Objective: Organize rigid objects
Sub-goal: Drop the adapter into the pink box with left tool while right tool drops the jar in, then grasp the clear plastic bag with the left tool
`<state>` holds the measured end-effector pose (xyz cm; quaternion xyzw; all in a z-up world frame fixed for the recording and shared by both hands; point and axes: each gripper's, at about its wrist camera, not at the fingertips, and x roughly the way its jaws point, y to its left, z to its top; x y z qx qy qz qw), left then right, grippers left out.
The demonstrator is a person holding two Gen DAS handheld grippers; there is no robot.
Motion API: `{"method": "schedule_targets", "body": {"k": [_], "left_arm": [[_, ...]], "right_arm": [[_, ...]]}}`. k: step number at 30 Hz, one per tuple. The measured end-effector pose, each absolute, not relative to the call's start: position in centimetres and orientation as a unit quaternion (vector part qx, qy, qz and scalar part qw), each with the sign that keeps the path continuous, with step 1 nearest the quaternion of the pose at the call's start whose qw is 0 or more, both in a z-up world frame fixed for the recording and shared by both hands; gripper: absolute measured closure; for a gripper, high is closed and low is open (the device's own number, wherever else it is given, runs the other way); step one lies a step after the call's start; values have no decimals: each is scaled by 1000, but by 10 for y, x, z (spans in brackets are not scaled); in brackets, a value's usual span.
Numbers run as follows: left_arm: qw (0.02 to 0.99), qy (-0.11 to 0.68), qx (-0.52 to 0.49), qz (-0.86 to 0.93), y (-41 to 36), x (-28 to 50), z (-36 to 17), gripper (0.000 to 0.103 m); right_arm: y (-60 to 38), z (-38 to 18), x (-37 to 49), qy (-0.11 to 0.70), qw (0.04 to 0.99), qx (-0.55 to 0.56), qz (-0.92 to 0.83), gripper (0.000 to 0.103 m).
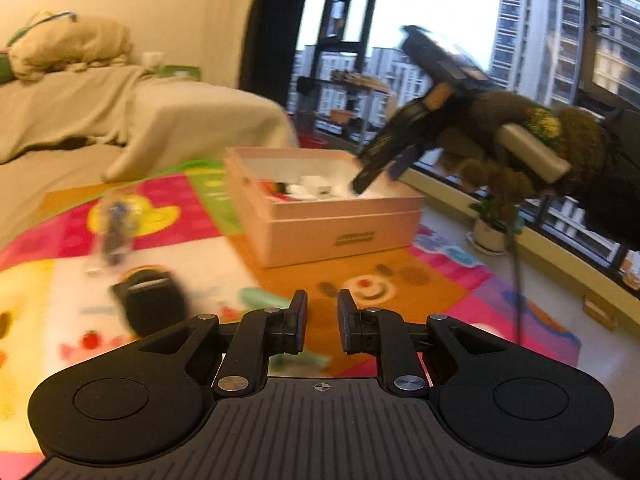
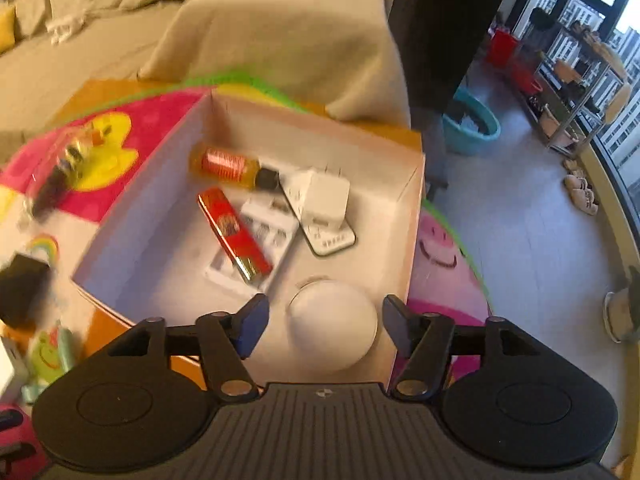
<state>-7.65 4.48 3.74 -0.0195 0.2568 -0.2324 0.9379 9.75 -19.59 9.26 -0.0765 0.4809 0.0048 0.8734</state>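
Daylight enters through the big window, whose sky is blown out to white. Indoors the light is warm and dim. Motion blur smears the play mat and sofa. Fisheye bending curves the window frame and floor at the edges.

box on play mat | in box: bottle behind, dome in front, charger on remote | sofa behind box

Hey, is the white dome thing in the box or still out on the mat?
In the box. The white dome lies inside the pink box, between the open right tongs, untouched.
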Motion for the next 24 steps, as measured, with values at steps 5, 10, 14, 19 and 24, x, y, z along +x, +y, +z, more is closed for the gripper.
{"method": "schedule_targets", "body": {"k": [5,10,14,19,24], "left_arm": [[948,262,-44,-174,71,-71,34,85],[962,238,-96,-93,101,-52,47,85],[965,232,-108,-50,121,-6,62,85],[951,301,-68,-4,128,82,59,85],[929,362,-72,0,126,136,30,77]], "right_arm": [[-199,108,68,415,908,-53,4,38],[-187,109,0,300,951,-65,32,23],[-178,85,-37,281,955,-45,84,20],[-164,44,-50,320,939,6,123,20],[-162,24,-49,341,930,36,133,20]]}}
